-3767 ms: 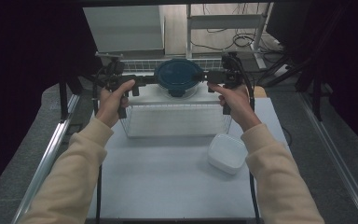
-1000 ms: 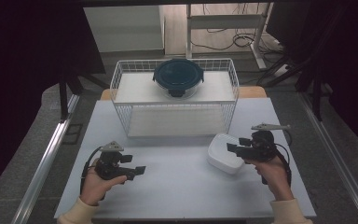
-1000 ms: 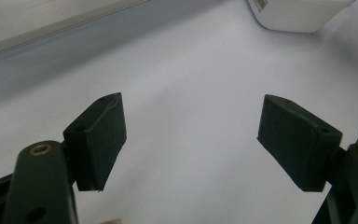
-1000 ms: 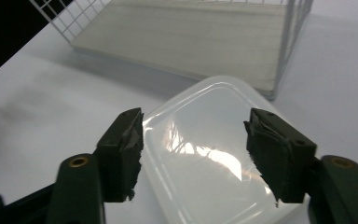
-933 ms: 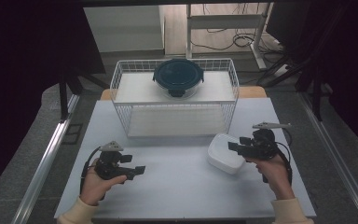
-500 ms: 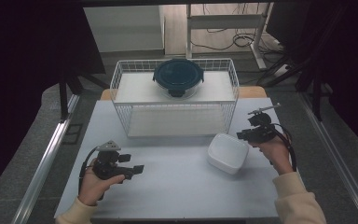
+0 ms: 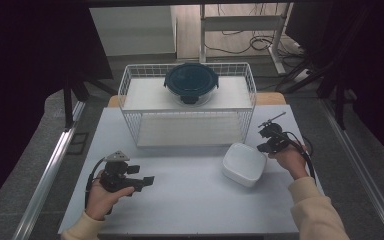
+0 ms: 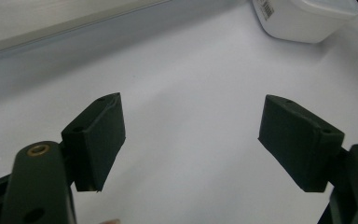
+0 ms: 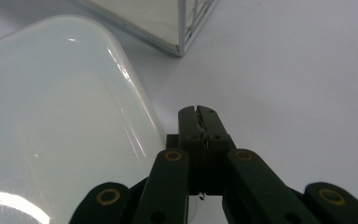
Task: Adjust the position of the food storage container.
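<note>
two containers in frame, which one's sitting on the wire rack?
The round container with the dark blue lid: it sits on the top shelf of the wire rack. The white square container lies on the table instead, beside the right gripper.

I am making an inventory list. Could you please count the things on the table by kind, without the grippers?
Wire rack: 1
Round container with dark lid, on the rack's top: 1
White lidded container: 1
Total: 3
</note>
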`<state>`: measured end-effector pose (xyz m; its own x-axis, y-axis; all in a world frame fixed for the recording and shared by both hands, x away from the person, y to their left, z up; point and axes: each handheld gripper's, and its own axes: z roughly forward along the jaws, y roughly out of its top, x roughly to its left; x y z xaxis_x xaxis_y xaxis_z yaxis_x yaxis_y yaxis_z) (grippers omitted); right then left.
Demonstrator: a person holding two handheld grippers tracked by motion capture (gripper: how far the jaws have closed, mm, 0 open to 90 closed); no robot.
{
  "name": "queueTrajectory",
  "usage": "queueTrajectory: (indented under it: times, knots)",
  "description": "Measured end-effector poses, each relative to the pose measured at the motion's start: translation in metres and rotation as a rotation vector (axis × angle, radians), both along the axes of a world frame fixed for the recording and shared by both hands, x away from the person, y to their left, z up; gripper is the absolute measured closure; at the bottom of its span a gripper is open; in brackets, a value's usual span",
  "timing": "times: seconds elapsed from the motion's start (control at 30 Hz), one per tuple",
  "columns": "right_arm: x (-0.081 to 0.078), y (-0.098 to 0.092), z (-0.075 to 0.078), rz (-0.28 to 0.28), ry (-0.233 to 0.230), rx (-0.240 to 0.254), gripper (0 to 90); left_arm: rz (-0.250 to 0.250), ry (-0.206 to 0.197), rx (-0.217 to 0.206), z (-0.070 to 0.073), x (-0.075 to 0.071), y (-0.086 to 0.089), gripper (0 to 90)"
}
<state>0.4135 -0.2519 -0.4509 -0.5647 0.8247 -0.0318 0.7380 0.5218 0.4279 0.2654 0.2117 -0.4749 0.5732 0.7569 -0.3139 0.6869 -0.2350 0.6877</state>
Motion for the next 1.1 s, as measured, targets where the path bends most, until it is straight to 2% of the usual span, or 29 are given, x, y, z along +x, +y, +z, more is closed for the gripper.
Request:
queueTrajectory:
  times: [0.27, 0.43, 1.1]
  knots:
    - [-0.019, 0.010, 0.001, 0.034, 0.036, 0.000, 89.1, -0.004, 0.004, 0.004, -0.001, 0.000, -0.002, 22.3]
    - [-0.032, 0.011, 0.000, 0.051, 0.064, 0.041, 89.0, -0.002, 0.002, -0.001, 0.000, -0.001, -0.002, 22.3]
    - [-0.080, 0.020, -0.009, 0.123, 0.095, 0.169, 89.0, -0.006, 0.004, 0.003, 0.000, -0.001, -0.003, 22.4]
